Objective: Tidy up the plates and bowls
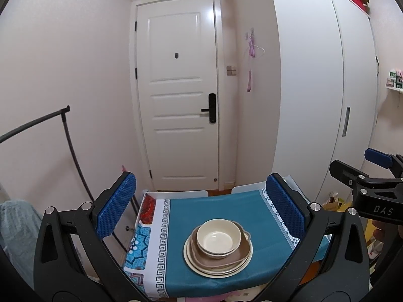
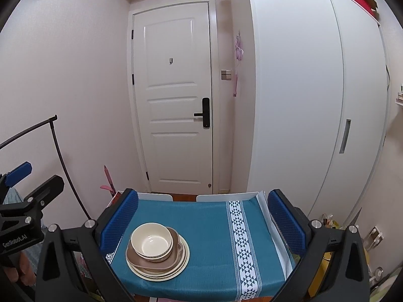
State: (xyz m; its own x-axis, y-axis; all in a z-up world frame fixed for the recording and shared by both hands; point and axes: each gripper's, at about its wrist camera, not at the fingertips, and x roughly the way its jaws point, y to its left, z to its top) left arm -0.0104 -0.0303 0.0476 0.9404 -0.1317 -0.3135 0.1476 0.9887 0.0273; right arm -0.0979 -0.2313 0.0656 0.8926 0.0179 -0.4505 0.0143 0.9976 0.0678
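Cream round bowl (image 1: 218, 237) tops stacked plates (image 1: 218, 264) ahead of both wide-open, empty grippers, left gripper (image 1: 199, 207) and right gripper (image 2: 202, 220); probably light, rigid, slick — pinch its rim.

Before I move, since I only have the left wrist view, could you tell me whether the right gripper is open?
Observer: Yes, the right gripper is open, its blue pads wide apart with nothing between them.
Operator: Thank you. Where does the stack of dishes sit in its view?
Observer: The cream bowl, on the brown dish and cream plates, lies left of centre, close to the left pad.
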